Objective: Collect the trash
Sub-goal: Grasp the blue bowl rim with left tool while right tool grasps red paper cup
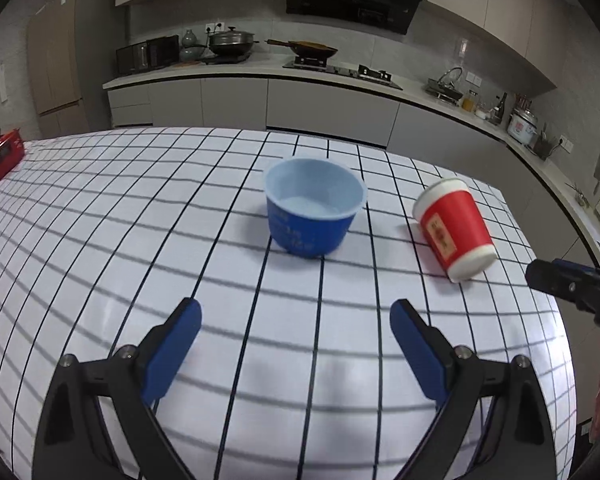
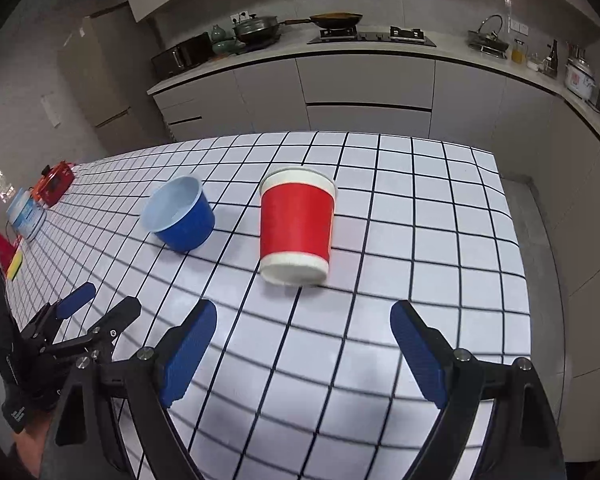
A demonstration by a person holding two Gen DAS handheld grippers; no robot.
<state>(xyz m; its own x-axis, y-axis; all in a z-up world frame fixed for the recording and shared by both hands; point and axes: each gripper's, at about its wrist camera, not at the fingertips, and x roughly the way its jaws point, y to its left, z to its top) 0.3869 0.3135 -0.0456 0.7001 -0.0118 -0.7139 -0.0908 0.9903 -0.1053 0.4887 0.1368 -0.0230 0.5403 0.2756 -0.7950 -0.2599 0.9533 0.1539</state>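
Both tongs, left tongs (image 1: 296, 320) and right tongs (image 2: 304, 320), hang spread wide with nothing in them. The round blue plastic tub (image 1: 315, 207) and red paper cup (image 2: 297, 228) wait on the checked tabletop (image 1: 140, 220), straight ahead, easy to grab.

bowl (image 1: 315, 208) set upright on table (image 1: 100, 240) | cup (image 1: 452, 229) laid right of it (apart) | both placed before grippers
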